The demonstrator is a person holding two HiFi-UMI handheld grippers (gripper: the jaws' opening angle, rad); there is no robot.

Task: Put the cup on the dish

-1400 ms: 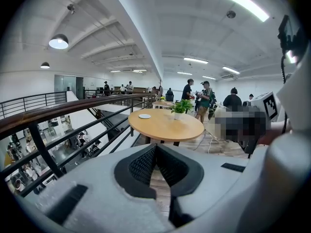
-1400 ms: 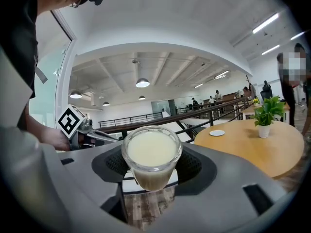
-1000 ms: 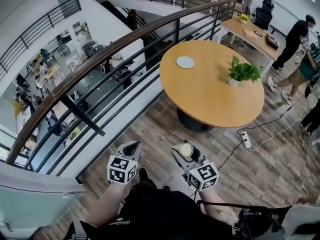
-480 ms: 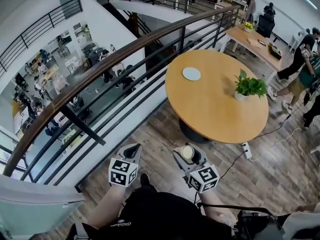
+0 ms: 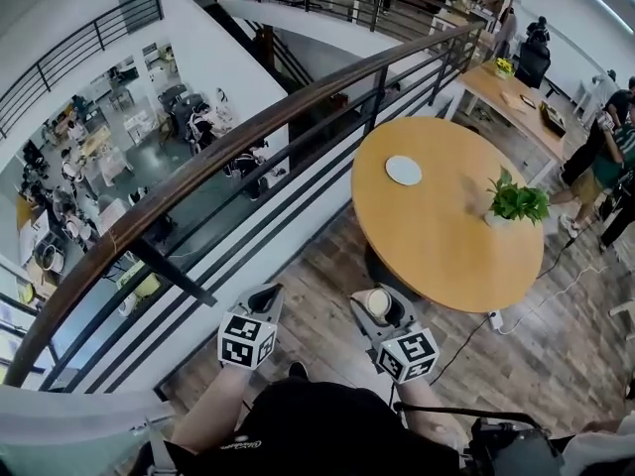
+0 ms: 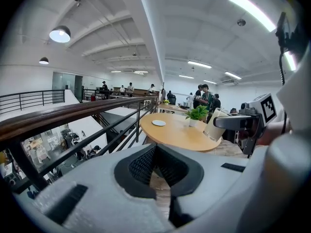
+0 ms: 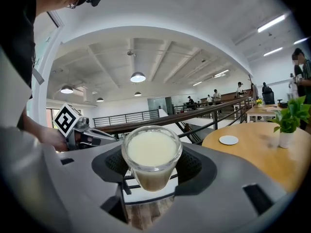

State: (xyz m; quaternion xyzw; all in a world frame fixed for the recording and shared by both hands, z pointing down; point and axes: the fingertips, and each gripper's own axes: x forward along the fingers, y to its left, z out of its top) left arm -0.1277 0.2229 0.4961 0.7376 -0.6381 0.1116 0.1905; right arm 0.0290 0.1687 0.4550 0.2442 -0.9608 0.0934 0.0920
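Cup sits clamped in my right hand-held gripper, low centre of frame; left hand-held gripper closed, empty. I judge it's the carry: next, reach the dish on the bench, upper right, cup level.

Floor: was laid in brown wood planks; carried a white power strip beside the worktop's base.
Railing: curved along the edge of the upper level, a dark wooden handrail on black metal bars.
Below: opened onto a lower floor crowded with desks.
Furniture: round wooden worktop stood near the railing, bearing a potted plant; long table stood further back.
Ceiling: was white, lit by round lamps and strip lights.
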